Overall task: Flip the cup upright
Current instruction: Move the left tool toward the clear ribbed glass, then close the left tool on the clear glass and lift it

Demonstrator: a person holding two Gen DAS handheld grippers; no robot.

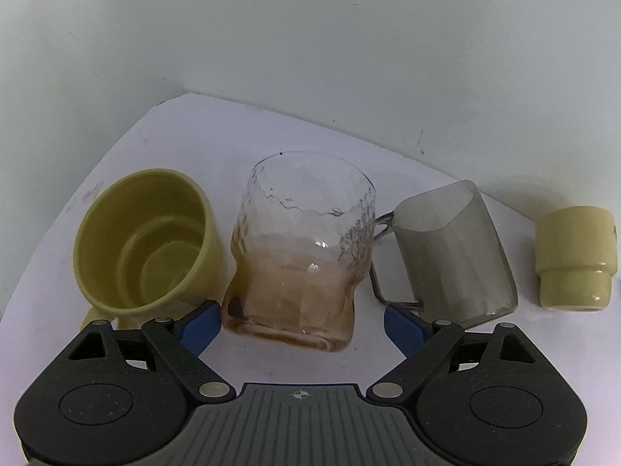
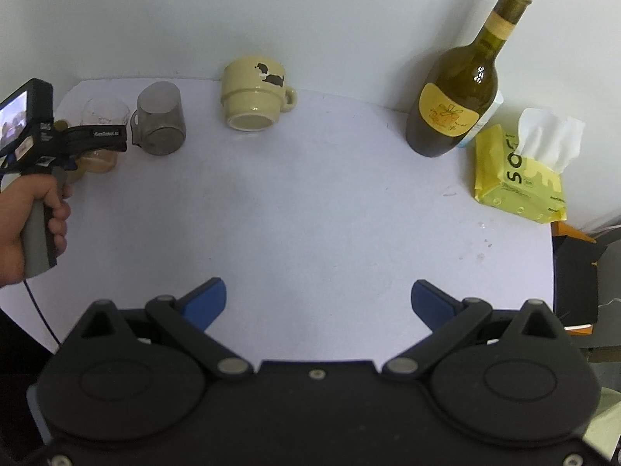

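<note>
A clear textured glass cup (image 1: 299,248) with an amber tint stands upright on the white table (image 1: 295,132), just ahead of my open left gripper (image 1: 300,320); the blue fingertips (image 1: 200,324) flank its base without gripping. To its left an olive-yellow cup (image 1: 147,240) lies tilted with its mouth toward me. To its right a grey cup with a wire handle (image 1: 454,252) stands upside down, and a cream mug (image 1: 572,256) stands upside down further right. My right gripper (image 2: 318,303) is open and empty over the table's middle. The cream mug (image 2: 254,93) shows far ahead.
A green wine bottle (image 2: 454,85) and a yellow tissue pack (image 2: 520,171) stand at the back right. The wall runs close behind the cups. The table edge and a dark box (image 2: 574,272) lie to the right. The left hand-held gripper (image 2: 58,143) shows at far left.
</note>
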